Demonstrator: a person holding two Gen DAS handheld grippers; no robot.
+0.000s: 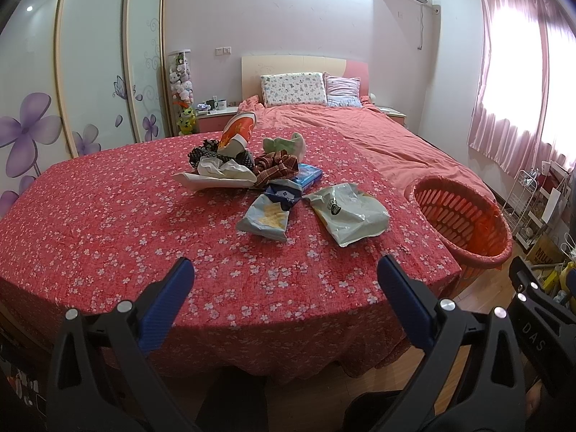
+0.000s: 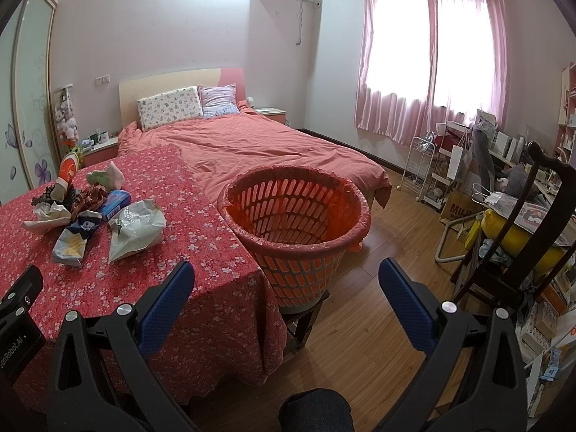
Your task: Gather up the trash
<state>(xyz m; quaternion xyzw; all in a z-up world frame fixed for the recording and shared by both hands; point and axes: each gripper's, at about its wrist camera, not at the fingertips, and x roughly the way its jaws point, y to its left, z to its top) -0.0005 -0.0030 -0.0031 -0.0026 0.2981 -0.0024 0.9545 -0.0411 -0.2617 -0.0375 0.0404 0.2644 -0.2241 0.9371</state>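
Both tools hang released and empty at the near edge of the surface (image 1: 108,223), left tool (image 1: 284,270) facing the trash pile, right tool (image 2: 284,270) facing the lined basket (image 2: 295,216). Nearest wrappers, the chip bag (image 1: 264,217) and pale pouch (image 1: 351,212), lie closest to reach, the basket just beside the surface's corner for short drops.

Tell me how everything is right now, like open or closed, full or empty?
Left gripper: open, holding nothing.
Right gripper: open, holding nothing.
Basket: upright, lined with a bag, looks empty.
Chip bag: torn open, lying flat on the table.
Pale plastic bag: crumpled, lying flat.
Blue packet: lying flat; cannot tell if open.
Curtains: drawn shut.
Wardrobe doors: closed.
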